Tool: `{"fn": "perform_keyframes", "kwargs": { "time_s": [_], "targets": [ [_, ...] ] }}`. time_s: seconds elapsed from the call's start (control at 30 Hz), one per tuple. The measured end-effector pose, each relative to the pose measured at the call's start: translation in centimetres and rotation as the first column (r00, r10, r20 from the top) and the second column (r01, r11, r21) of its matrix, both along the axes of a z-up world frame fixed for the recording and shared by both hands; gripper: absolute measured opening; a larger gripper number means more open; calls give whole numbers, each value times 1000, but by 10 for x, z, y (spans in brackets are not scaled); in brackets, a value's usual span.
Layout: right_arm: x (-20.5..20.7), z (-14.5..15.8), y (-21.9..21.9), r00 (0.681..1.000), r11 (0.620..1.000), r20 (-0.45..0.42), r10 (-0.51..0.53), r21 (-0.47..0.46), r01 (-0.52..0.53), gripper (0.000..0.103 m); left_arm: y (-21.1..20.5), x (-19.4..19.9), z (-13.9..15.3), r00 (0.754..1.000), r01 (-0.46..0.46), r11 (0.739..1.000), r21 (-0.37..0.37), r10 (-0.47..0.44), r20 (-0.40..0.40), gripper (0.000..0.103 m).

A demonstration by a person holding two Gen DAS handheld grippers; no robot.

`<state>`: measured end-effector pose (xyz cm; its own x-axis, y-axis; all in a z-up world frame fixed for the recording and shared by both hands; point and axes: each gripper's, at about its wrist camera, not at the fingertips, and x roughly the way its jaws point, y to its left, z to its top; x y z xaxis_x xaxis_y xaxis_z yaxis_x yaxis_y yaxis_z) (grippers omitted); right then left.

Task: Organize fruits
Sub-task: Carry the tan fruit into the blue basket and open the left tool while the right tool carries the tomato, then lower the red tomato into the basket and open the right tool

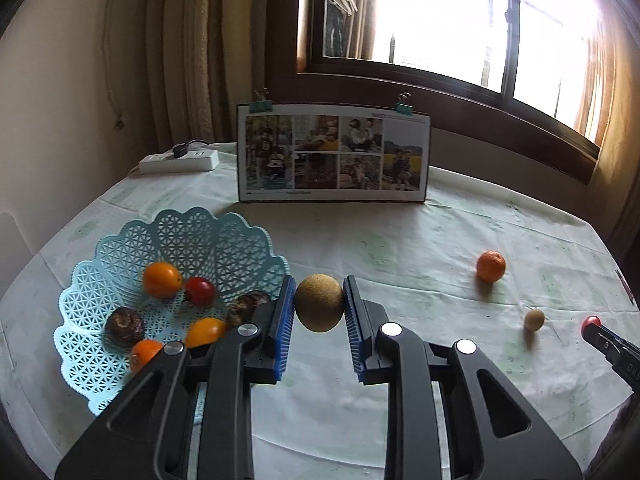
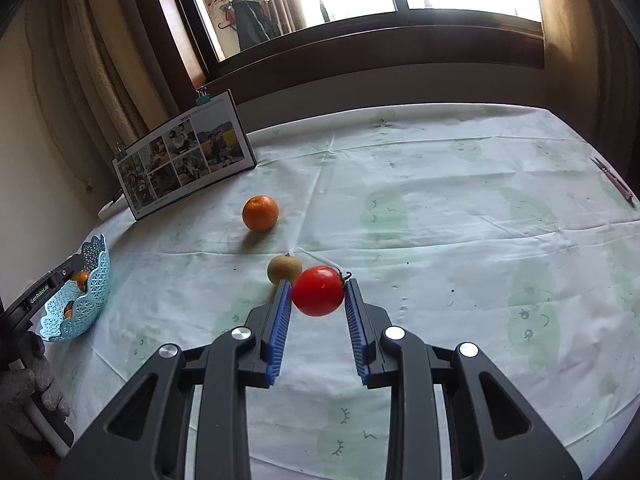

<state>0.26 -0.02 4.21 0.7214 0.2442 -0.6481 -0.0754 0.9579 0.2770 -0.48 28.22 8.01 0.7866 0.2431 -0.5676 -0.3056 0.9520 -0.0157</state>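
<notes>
My left tongs [image 1: 319,307] are clamped on a firm, light brown fruit [image 1: 319,303] mid-frame beside the basket [image 1: 120,240], right tongs [image 2: 317,298] pinching a squishy-looking tomato [image 2: 318,291] at its middle, so I'd squeeze gently.

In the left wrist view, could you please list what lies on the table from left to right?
Blue basket → brown fruit held in the left gripper → orange → small brown fruit → red tomato at the right gripper's tip.
</notes>
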Motion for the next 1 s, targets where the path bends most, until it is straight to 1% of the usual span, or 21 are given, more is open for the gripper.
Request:
{"fn": "perform_keyframes", "kwargs": {
  "time_s": [0.2, 0.43, 0.47, 0.53, 0.6, 0.67, 0.8, 0.9, 1.0],
  "targets": [
    [0, 2, 18, 1000, 1000, -7, 29, 10, -29, 28, 40, -12, 1, 996, -89, 996, -8, 89, 17, 25],
    [-1, 10, 49, 997, 997, 0, 72, -6, -72, 28, 69, -22, 1, 991, -132, 991, -33, 134, 33, 25],
    [-1, 11, 53, 997, 997, 1, 80, -9, -80, 28, 72, -24, 1, 989, -139, 989, -40, 141, 35, 26],
    [-2, 14, 63, 995, 995, 6, 95, -15, -95, 28, 81, -28, -1, 986, -159, 986, -59, 161, 41, 33],
    [-2, 16, 74, 993, 993, 8, 114, -21, -114, 28, 91, -31, -3, 980, -190, 979, -74, 193, 48, 50],
    [-1, 19, 87, 990, 990, 10, 137, -27, -137, 28, 101, -37, -4, 971, -225, 972, -74, 230, 61, 53],
    [-1, 25, 116, 981, 981, 15, 193, -38, -192, 28, 112, -47, -4, 954, -282, 958, -49, 285, 93, 67],
    [1, 31, 143, 968, 968, 17, 250, -25, -249, 28, 116, -53, -4, 941, -316, 948, -30, 317, 116, 72],
    [1, 39, 174, 951, 951, 34, 307, -29, -306, 28, 121, -60, -4, 930, -340, 940, -31, 341, 135, 75]
  ]
}}
